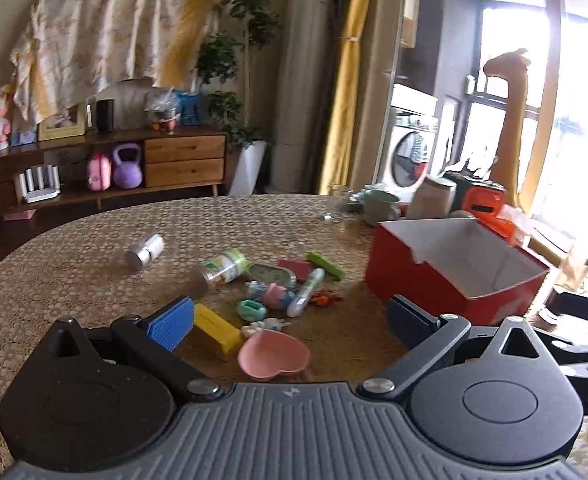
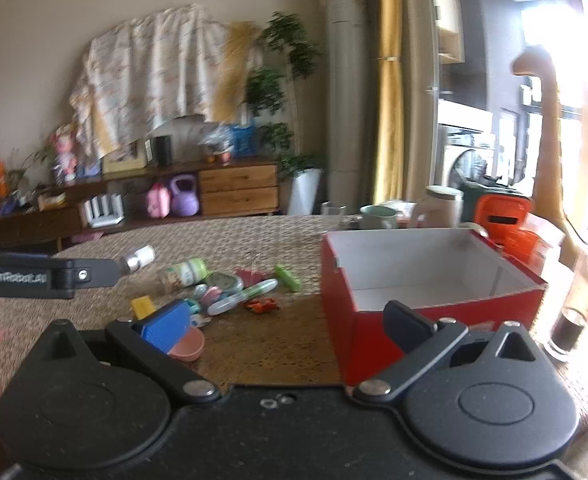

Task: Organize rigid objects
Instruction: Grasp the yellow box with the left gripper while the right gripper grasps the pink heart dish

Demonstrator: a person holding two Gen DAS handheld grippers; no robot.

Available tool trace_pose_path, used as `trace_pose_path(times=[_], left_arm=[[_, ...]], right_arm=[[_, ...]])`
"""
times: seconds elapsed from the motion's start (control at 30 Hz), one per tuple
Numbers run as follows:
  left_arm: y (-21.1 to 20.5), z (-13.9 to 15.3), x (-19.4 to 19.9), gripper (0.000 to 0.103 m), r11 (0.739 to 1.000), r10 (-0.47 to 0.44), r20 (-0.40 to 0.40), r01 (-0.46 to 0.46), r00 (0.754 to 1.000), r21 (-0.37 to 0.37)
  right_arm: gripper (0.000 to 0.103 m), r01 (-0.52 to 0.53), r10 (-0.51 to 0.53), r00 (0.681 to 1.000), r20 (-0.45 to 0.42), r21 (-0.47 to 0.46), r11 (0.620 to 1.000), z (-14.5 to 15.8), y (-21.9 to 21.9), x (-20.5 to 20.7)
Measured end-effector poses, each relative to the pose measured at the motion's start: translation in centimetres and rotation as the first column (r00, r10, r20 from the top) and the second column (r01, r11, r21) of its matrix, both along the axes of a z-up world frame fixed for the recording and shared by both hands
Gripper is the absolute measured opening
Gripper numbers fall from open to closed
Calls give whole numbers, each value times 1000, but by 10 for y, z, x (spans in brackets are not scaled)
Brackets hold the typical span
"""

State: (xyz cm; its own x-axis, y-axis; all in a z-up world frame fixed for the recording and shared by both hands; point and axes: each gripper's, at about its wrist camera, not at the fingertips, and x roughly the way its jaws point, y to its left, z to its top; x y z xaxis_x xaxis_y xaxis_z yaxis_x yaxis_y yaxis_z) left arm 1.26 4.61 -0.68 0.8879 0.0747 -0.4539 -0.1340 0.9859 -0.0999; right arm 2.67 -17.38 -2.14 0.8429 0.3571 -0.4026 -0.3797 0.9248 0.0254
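Note:
A pile of small rigid objects lies mid-table: a pink heart dish (image 1: 274, 354), a yellow block (image 1: 217, 329), a green-capped jar (image 1: 224, 266), a white pen-like tube (image 1: 306, 292), a green block (image 1: 326, 265) and a silver-capped bottle (image 1: 145, 252). A red open box (image 1: 454, 268), white inside and empty, stands to the right; it also shows in the right wrist view (image 2: 426, 276). My left gripper (image 1: 290, 320) is open and empty above the dish. My right gripper (image 2: 286, 326) is open and empty, between the pile (image 2: 230, 292) and the box.
The table (image 1: 74, 272) has a woven patterned cover. Mugs, a canister (image 1: 432, 196) and an orange item crowd its far right. A glass (image 2: 574, 316) stands right of the box. The left gripper's body (image 2: 34, 276) juts in at the left of the right wrist view.

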Motion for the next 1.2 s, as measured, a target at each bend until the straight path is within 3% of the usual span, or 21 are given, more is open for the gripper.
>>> trace_pose_path(times=[0.2,0.33,0.5,0.67,0.77,1.2], left_arm=[[17,-18,19,103,995,16,-24,-14,1000,98],[30,-30,32,103,987,24,-36,-17,999,162],[55,-45,53,103,993,58,-79,-49,995,109],[69,-64,73,103,990,18,-117,-1,993,141],[78,-76,86,103,987,20,-142,3,990,163],[96,-117,120,102,990,-55,-217,82,975,115]], right_arm=[[103,-129,128,991,-31,-20,992,-11,23,17],[103,-232,229,972,-46,-83,969,-20,45,23],[103,-325,317,945,-80,-127,937,-33,71,32],[103,-379,364,923,-120,-141,915,-49,89,45],[102,-396,374,915,-152,-151,906,-59,101,56],[96,-424,381,894,-235,-172,889,-98,142,95]])
